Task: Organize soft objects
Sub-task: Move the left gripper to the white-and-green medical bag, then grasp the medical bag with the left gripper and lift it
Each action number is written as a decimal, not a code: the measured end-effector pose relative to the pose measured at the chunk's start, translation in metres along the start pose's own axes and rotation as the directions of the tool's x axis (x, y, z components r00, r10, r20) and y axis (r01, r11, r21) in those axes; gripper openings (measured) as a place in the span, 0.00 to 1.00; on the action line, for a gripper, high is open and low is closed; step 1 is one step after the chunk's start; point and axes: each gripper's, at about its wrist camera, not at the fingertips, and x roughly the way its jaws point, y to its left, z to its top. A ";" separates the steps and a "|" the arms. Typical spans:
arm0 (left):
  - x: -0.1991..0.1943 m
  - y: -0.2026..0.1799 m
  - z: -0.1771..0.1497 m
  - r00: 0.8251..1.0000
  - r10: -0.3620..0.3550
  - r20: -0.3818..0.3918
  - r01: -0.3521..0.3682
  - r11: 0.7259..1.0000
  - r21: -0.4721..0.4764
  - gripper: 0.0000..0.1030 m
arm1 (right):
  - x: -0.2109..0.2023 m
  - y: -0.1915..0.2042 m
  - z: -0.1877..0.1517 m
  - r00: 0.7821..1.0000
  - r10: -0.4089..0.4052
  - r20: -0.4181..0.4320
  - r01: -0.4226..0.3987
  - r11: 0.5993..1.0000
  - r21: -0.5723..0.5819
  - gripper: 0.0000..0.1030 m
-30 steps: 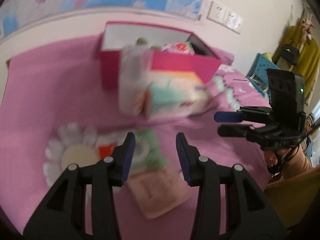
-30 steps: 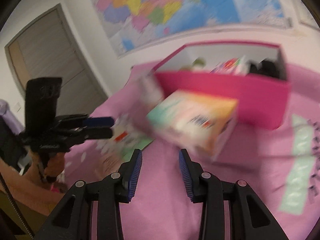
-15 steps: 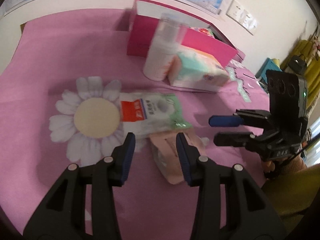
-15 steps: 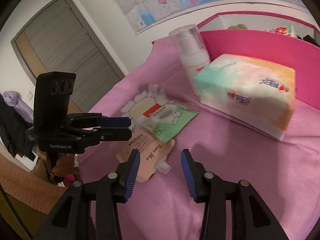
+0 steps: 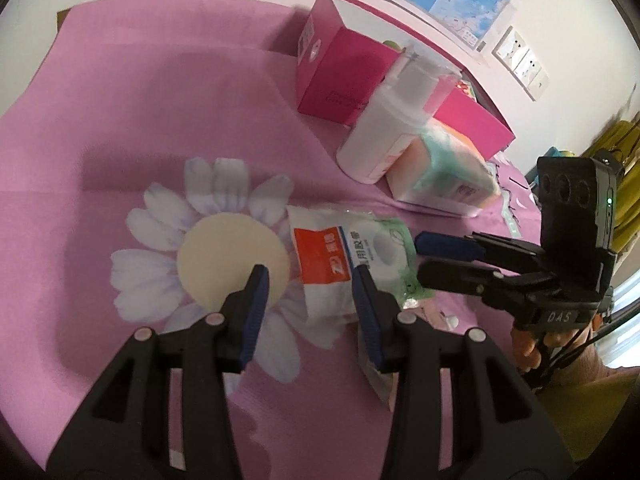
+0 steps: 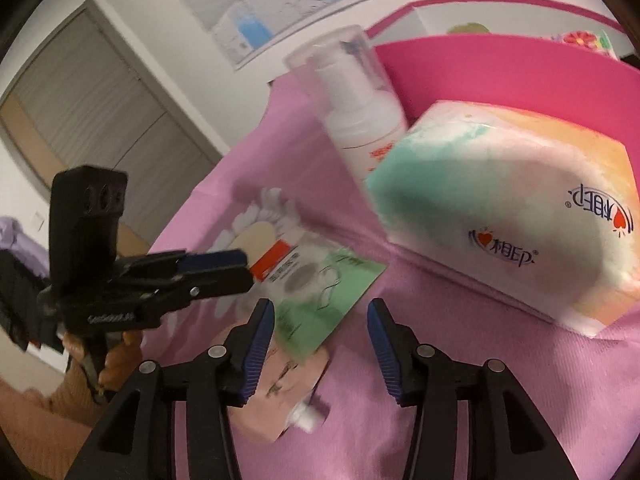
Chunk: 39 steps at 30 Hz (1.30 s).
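Note:
A flat white, red and green packet point(image 5: 344, 260) lies on the pink cloth; it also shows in the right wrist view point(image 6: 320, 284). A pink spouted pouch point(image 6: 284, 392) lies partly under it. A soft tissue pack point(image 6: 508, 220) and a white pump bottle point(image 6: 356, 108) stand before the open pink box point(image 6: 520, 76). My left gripper point(image 5: 310, 306) is open, its fingers straddling the packet's near end. My right gripper point(image 6: 320, 330) is open above the packet's green corner and the pouch.
A printed daisy point(image 5: 208, 256) marks the cloth left of the packet. The pink box point(image 5: 344, 76) holds several items. A wall with a map and sockets point(image 5: 520, 64) is behind it. A door point(image 6: 100, 120) is at the left in the right wrist view.
Both grippers have dropped and moved in toward the packet and pouch. The left one now straddles the packet. Both remain open.

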 end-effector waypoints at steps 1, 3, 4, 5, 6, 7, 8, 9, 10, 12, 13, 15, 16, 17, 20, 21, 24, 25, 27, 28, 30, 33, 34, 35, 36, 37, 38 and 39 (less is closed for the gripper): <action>0.001 0.000 0.000 1.000 -0.012 -0.004 0.012 1.000 0.002 0.43 | 0.001 0.000 0.001 1.000 0.000 0.005 0.000 1.000 0.005 0.48; 0.001 0.000 0.001 0.999 -0.032 -0.013 0.032 0.999 0.006 0.43 | 0.005 -0.001 0.004 1.000 0.002 0.010 -0.002 1.000 0.018 0.49; 0.002 0.000 0.001 0.999 -0.048 -0.019 0.048 0.999 0.006 0.43 | 0.006 -0.001 0.005 1.000 0.004 0.011 -0.005 1.000 0.020 0.49; 0.003 -0.001 0.001 0.998 -0.062 -0.025 0.062 0.998 0.006 0.43 | 0.007 0.000 0.005 1.000 0.007 0.011 -0.007 1.000 0.018 0.49; 0.004 -0.003 0.001 0.997 -0.075 -0.030 0.076 0.997 0.006 0.44 | 0.009 0.002 0.006 1.000 0.007 0.011 -0.007 1.000 0.014 0.49; 0.005 -0.004 0.000 0.996 -0.086 -0.034 0.087 0.996 0.011 0.45 | 0.010 0.003 0.006 1.000 0.009 0.012 -0.009 1.000 0.011 0.50; 0.004 -0.004 0.000 0.995 -0.090 -0.033 0.090 0.996 0.013 0.48 | 0.012 0.003 0.007 1.000 0.018 0.012 -0.018 1.000 0.010 0.51; 0.004 -0.005 0.000 0.995 -0.095 -0.031 0.095 0.995 0.013 0.48 | 0.013 0.004 0.007 1.000 0.017 0.015 -0.017 1.000 0.006 0.51; 0.004 -0.004 -0.001 0.994 -0.104 -0.031 0.104 0.995 0.009 0.48 | 0.015 0.005 0.008 1.000 0.016 0.018 -0.017 1.000 0.002 0.51; 0.004 -0.001 0.000 0.990 -0.136 -0.033 0.136 0.991 -0.010 0.48 | 0.015 0.004 0.008 1.000 0.016 0.019 -0.016 1.000 0.001 0.40; 0.004 0.000 0.000 0.988 -0.150 -0.034 0.150 0.989 -0.018 0.48 | 0.016 0.002 0.007 1.000 0.016 0.016 -0.016 1.000 0.004 0.35; 0.005 0.000 0.000 0.986 -0.166 -0.032 0.165 0.986 -0.027 0.48 | 0.013 0.000 0.006 0.999 0.032 0.021 -0.032 0.999 0.010 0.30; 0.006 -0.001 0.000 0.985 -0.168 -0.031 0.167 0.986 -0.027 0.48 | 0.012 -0.001 0.005 0.999 0.037 0.022 -0.037 0.999 0.010 0.28; 0.007 -0.002 0.000 0.985 -0.172 -0.031 0.171 0.985 -0.025 0.48 | 0.011 -0.001 0.004 0.999 0.038 0.027 -0.038 0.999 0.007 0.26; 0.010 -0.004 0.001 0.981 -0.191 -0.031 0.190 0.982 -0.022 0.41 | 0.000 -0.001 0.002 0.997 0.042 0.068 -0.042 0.999 -0.004 0.21; 0.012 -0.005 0.003 0.980 -0.197 -0.030 0.196 0.980 -0.018 0.36 | -0.003 0.000 0.002 0.996 0.038 0.076 -0.037 0.999 -0.010 0.20; 0.015 -0.012 0.005 0.978 -0.206 -0.031 0.206 0.979 -0.003 0.33 | -0.012 -0.001 -0.001 0.996 0.019 0.089 -0.017 1.000 -0.025 0.19; 0.018 -0.015 0.006 0.980 -0.196 -0.037 0.196 0.981 0.007 0.33 | -0.015 -0.001 -0.002 0.996 0.014 0.091 -0.012 1.000 -0.028 0.18; 0.023 -0.017 0.008 0.986 -0.158 -0.053 0.159 0.987 0.018 0.33 | -0.020 -0.003 -0.004 0.995 0.012 0.098 -0.009 1.000 -0.030 0.18; 0.024 -0.016 0.010 0.987 -0.148 -0.055 0.149 0.989 0.018 0.33 | -0.024 -0.005 -0.006 0.995 0.013 0.100 -0.010 1.000 -0.027 0.17; 0.026 -0.014 0.014 0.986 -0.155 -0.058 0.155 0.988 0.009 0.35 | -0.031 -0.008 -0.008 0.994 0.007 0.105 -0.004 0.999 -0.032 0.17; 0.029 -0.015 0.020 0.980 -0.189 -0.069 0.191 0.981 0.022 0.48 | -0.036 -0.009 -0.010 0.993 0.012 0.114 -0.007 0.999 -0.040 0.17; 0.032 -0.017 0.023 0.977 -0.198 -0.075 0.200 0.979 0.026 0.49 | -0.037 -0.009 -0.010 0.993 0.014 0.115 -0.009 0.999 -0.044 0.16; 0.034 -0.020 0.025 0.975 -0.207 -0.082 0.210 0.977 0.035 0.51 | -0.037 -0.009 -0.010 0.993 0.016 0.115 -0.011 0.999 -0.048 0.16; 0.038 -0.024 0.028 0.968 -0.232 -0.098 0.238 0.970 0.049 0.51 | -0.037 -0.008 -0.010 0.993 0.015 0.113 -0.009 0.998 -0.056 0.16; 0.040 -0.026 0.029 0.962 -0.251 -0.109 0.257 0.965 0.048 0.51 | -0.038 -0.008 -0.010 0.993 0.018 0.113 -0.011 0.998 -0.061 0.16; 0.044 -0.030 0.031 0.951 -0.283 -0.126 0.291 0.956 0.046 0.51 | -0.038 -0.007 -0.010 0.993 0.024 0.112 -0.016 0.998 -0.066 0.16; 0.046 -0.033 0.031 0.947 -0.292 -0.135 0.301 0.952 0.051 0.51 | -0.038 -0.007 -0.010 0.994 0.020 0.111 -0.012 0.998 -0.069 0.16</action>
